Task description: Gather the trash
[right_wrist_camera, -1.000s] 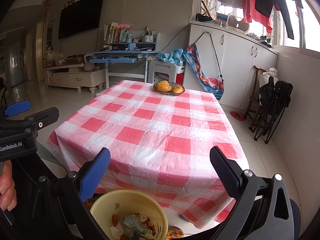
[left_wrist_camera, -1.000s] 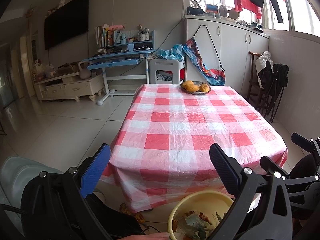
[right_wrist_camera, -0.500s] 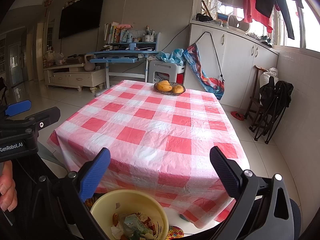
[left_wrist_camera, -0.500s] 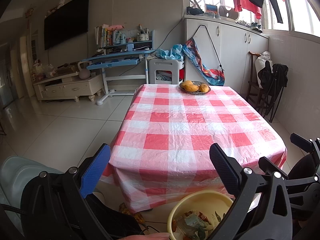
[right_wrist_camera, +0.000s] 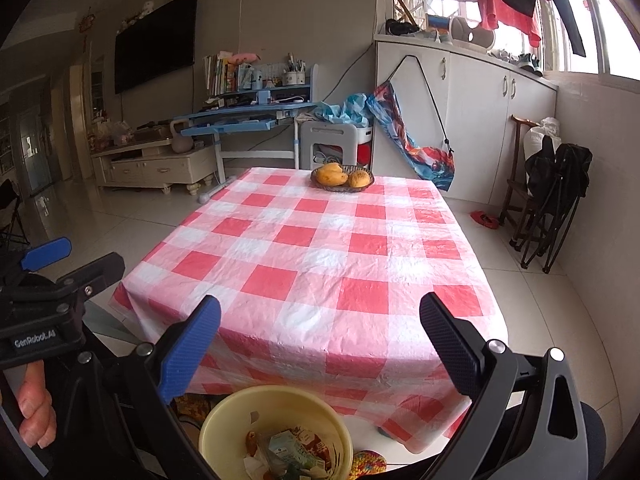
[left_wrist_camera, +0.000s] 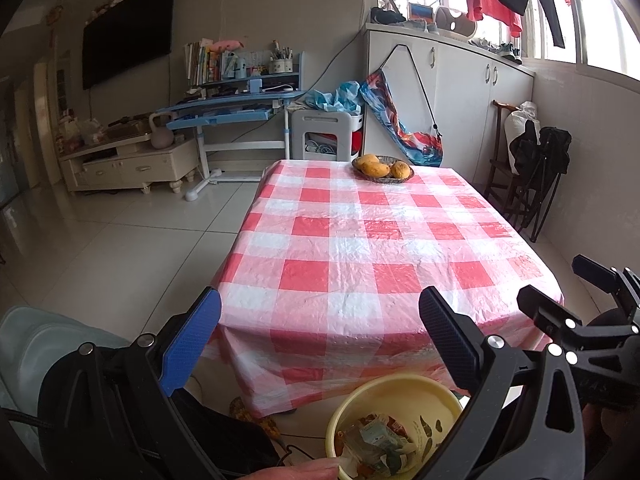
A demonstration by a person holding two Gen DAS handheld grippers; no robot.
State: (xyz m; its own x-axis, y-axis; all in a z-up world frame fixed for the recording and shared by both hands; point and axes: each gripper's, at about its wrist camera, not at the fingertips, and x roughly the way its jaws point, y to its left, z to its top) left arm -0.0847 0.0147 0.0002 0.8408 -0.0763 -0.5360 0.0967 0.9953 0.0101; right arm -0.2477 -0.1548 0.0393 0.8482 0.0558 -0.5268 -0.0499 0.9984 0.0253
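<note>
My left tongs point(left_wrist_camera: 320, 330) and my right tongs point(right_wrist_camera: 320, 330) both stand wide apart with nothing between them. Each has one blue finger point(left_wrist_camera: 192, 338) with a fine ribbed pad and one black finger point(right_wrist_camera: 450, 350) with the same ribbed face, set in a matte black frame with silver screws.

The trash point(right_wrist_camera: 288, 454) lies below me in a round, pale yellow plastic bucket point(right_wrist_camera: 224, 420), just off the near edge of the desk point(right_wrist_camera: 320, 264). It is a crumpled heap of paper scraps and flattened cartons; I cannot read any of them. In the left view the bucket point(left_wrist_camera: 356, 402) is partly covered by my black finger and cut off by the frame's bottom edge.

The desk is draped in a shiny, wrinkled plastic cloth of red and white squares that hangs over its sides. At its far end sits a shallow dark woven basket point(right_wrist_camera: 342, 186) holding smooth yellow-orange fruit point(right_wrist_camera: 330, 176).

Beyond it stand a blue study desk point(right_wrist_camera: 240, 116) stacked with books, a white stool point(right_wrist_camera: 334, 142), white cabinets point(right_wrist_camera: 472, 120) and a folded black chair point(right_wrist_camera: 556, 200) by the wall. Something colourful and knitted point(right_wrist_camera: 366, 462) lies on the floor beside the bucket, half hidden.
</note>
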